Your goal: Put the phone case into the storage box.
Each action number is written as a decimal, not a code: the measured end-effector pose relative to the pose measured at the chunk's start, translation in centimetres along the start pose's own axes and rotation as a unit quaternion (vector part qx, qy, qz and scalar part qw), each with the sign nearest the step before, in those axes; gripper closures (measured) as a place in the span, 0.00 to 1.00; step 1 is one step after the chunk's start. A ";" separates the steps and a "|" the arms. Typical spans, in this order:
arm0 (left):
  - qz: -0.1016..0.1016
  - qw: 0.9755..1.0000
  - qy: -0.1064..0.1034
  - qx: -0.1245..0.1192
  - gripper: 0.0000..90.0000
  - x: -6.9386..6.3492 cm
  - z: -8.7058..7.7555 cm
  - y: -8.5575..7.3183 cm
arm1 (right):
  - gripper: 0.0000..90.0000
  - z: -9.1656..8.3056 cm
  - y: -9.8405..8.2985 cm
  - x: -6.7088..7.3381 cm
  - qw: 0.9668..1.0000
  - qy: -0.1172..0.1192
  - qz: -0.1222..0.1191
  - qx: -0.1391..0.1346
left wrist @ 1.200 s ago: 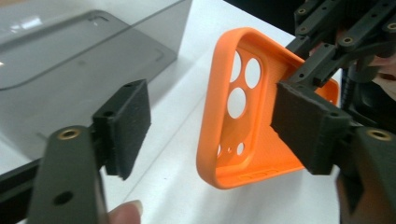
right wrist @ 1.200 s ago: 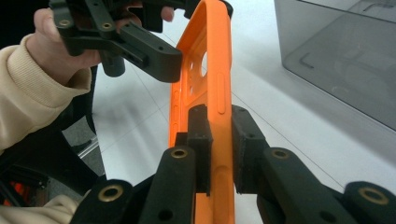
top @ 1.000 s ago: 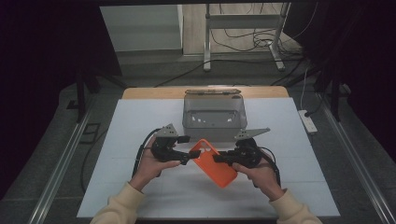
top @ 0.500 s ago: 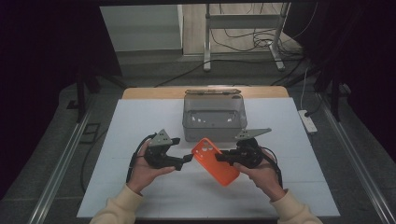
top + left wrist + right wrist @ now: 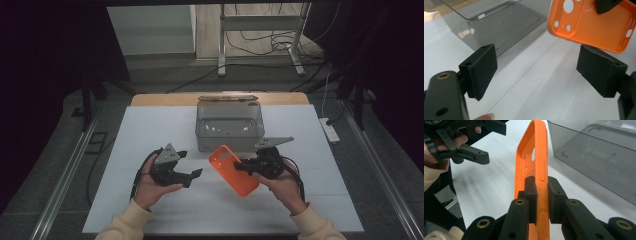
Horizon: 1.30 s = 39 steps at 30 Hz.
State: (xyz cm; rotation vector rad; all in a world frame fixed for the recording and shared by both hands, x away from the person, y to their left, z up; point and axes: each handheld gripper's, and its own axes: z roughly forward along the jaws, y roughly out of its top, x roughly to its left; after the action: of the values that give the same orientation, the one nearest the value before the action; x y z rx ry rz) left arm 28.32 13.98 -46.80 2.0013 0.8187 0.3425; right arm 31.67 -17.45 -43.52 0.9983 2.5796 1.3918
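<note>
The phone case (image 5: 234, 170) is plain bright orange. Both grippers are black with grey top plates. The box (image 5: 229, 125) at the table's far edge is smoky grey, see-through. The table (image 5: 140, 140) is white, its far strip wood-brown.

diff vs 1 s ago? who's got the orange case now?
The left gripper let go of the orange phone case; its jaws have just been opening, nothing between them, and it drew back leftward. The right gripper stays shut on the case's edge, holding it alone. The grey bin has not moved.
</note>
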 end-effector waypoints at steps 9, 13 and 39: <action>-0.014 0.999 0.025 0.013 0.16 1.0 -0.6 -2.0 | 0.89 -0.6 0.1 -0.2 1.000 -0.014 0.002 -0.009; -0.027 0.999 0.032 0.012 0.16 1.5 -1.0 -2.8 | 0.89 -0.7 0.2 -0.2 1.000 -0.021 0.000 -0.009; -0.052 0.998 0.039 0.016 0.16 2.0 -1.9 -4.5 | 0.89 -1.7 0.5 -0.3 0.998 -0.047 0.000 -0.030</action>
State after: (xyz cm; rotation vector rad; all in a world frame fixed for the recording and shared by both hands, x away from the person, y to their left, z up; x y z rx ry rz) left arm 26.97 18.19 -49.74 1.9772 0.9789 0.3514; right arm 31.66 -18.68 -42.17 1.0289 2.4565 1.3788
